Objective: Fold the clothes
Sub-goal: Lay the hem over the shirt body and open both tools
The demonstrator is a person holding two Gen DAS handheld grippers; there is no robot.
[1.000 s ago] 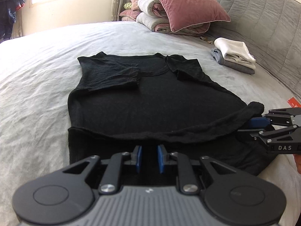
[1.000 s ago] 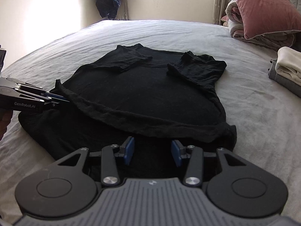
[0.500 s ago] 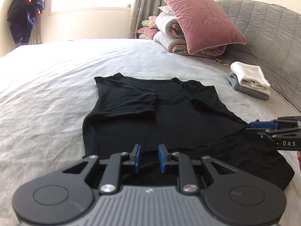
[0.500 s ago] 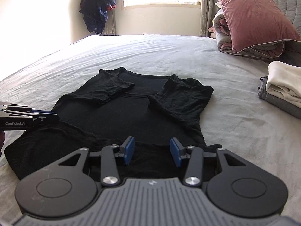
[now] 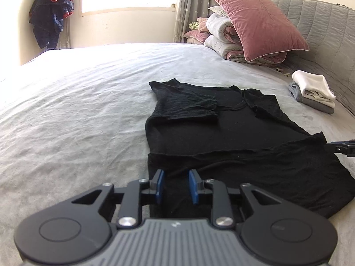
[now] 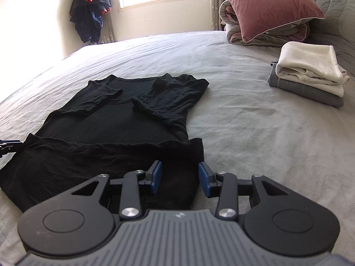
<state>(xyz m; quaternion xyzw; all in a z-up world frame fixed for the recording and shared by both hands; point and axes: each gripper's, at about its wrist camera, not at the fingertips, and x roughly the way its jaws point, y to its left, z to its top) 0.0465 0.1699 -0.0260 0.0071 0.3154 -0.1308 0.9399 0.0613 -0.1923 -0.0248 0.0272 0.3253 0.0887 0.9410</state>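
A black T-shirt (image 5: 221, 133) lies flat on the grey bed, both sleeves folded in over the chest and the bottom hem turned up in a band. It also shows in the right wrist view (image 6: 115, 128). My left gripper (image 5: 176, 186) is open and empty over the shirt's near left corner. My right gripper (image 6: 179, 178) is open and empty over the near right corner of the hem. Each gripper's tip shows at the edge of the other's view, beside the hem band.
A stack of folded white and grey clothes (image 6: 308, 79) sits on the bed at the right. A pink pillow (image 5: 257, 20) leans on rolled quilts by the grey headboard. A dark jacket (image 5: 52, 11) hangs by the window. The grey sheet (image 5: 77, 102) spreads to the left.
Both grippers have let go of the hem, which dropped flat onto the shirt. Both have pulled back and apart towards the near edge and opened wider.
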